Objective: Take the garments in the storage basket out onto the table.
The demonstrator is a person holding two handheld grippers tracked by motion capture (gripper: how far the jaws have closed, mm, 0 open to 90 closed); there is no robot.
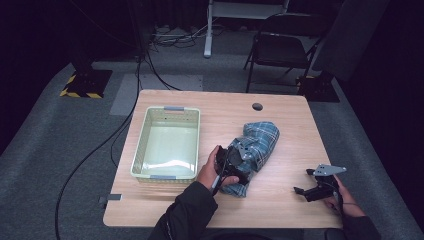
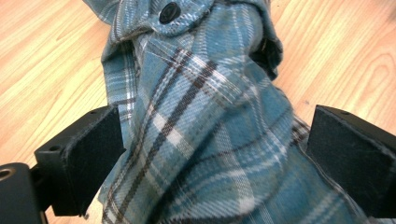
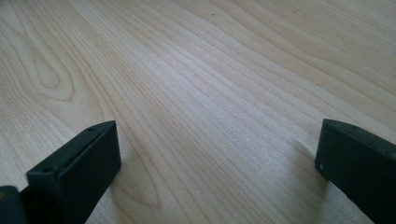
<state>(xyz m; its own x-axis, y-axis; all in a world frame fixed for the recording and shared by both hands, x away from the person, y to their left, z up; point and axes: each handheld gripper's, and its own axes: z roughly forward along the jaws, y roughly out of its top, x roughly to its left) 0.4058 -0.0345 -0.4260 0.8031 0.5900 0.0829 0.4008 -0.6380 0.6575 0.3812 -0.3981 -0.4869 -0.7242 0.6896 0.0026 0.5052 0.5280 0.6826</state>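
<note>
A crumpled blue plaid shirt lies in the middle of the wooden table. My left gripper is over the shirt's near end, held by a hand in a dark sleeve. In the left gripper view its jaws stand wide apart with a fold of the shirt between them; the left pad touches the cloth. A dark button shows at the top. My right gripper rests open near the table's front right, with bare wood between its jaws.
A pale green plastic basket with nothing in it stands on the left half of the table. A cable hole sits near the far edge. Beyond the table stands a folding chair, and cables run across the floor.
</note>
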